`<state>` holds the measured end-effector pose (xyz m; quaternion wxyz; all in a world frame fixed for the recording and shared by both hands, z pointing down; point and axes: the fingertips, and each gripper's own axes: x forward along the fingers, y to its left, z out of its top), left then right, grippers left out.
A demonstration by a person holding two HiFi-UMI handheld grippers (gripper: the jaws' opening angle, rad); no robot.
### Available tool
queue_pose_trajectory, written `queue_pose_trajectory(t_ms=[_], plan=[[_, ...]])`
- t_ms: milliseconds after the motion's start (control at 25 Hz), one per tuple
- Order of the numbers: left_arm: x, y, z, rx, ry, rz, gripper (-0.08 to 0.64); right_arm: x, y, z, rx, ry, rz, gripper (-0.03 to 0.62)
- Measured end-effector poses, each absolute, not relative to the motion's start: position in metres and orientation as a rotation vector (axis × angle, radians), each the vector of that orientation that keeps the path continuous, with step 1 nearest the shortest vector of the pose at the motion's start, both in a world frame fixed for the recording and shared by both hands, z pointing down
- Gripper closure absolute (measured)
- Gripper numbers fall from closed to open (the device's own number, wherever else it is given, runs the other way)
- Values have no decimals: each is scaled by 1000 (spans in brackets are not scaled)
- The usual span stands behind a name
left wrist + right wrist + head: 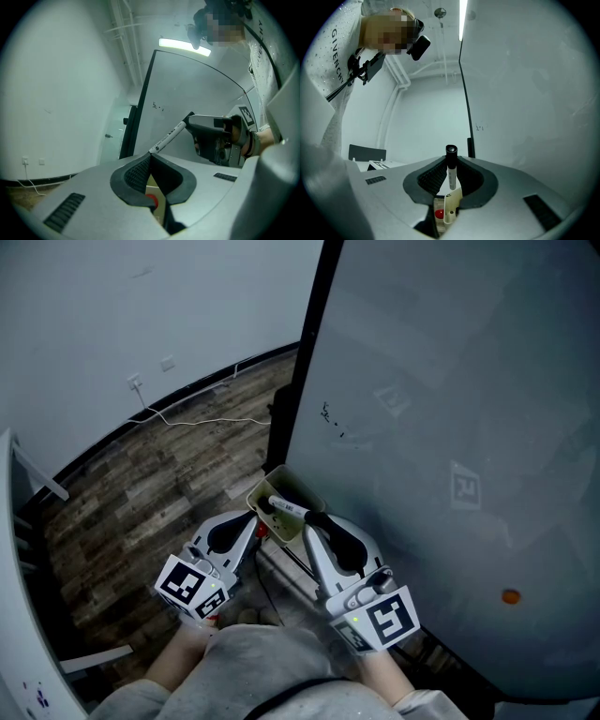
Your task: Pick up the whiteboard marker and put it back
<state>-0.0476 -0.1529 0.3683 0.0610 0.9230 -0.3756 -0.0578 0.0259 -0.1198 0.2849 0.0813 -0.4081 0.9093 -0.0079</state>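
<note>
The right gripper [314, 518] is clamped on the whiteboard marker [286, 508]. Its pads pinch the white barrel just under the black cap, and most of the barrel juts out unsupported towards the upper left of the head view. The free end hangs over the small olive pen tray [273, 480] at the foot of the whiteboard [450, 427].

That off-centre hold looks like the main hazard. With so much barrel beyond the pads, a knock against the tray's rim could swivel the marker in the grip, or tip it out onto the wooden floor [141, 493] below.

The left gripper [253, 519] is the nearest thing in the way. Its jaws are pressed together with nothing between them, and their tips sit just beside the marker's free end and the mouth of the tray. A small drift from either gripper could nudge the barrel aside.

The tray is not empty either: the right gripper view shows a cream piece and a red item [438, 214] low down behind the jaws. These may block the marker from dropping in fully, though how much room is left cannot be told.

Further out, a few dark pen marks [330, 418] sit on the board. An orange dot [510, 596] lies at its lower right, well apart from the work. A white cable [211, 420] trails along the floor from a wall socket [136, 382] at upper left, clear of both grippers.
</note>
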Motion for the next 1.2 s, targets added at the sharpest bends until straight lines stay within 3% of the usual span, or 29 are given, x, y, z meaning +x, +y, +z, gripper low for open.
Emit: queue_pose_trajectory(t_ms=[1200], plan=[[-55, -152, 361, 2789, -1180, -203, 545, 27, -121, 288, -1236, 2724, -27, 517]])
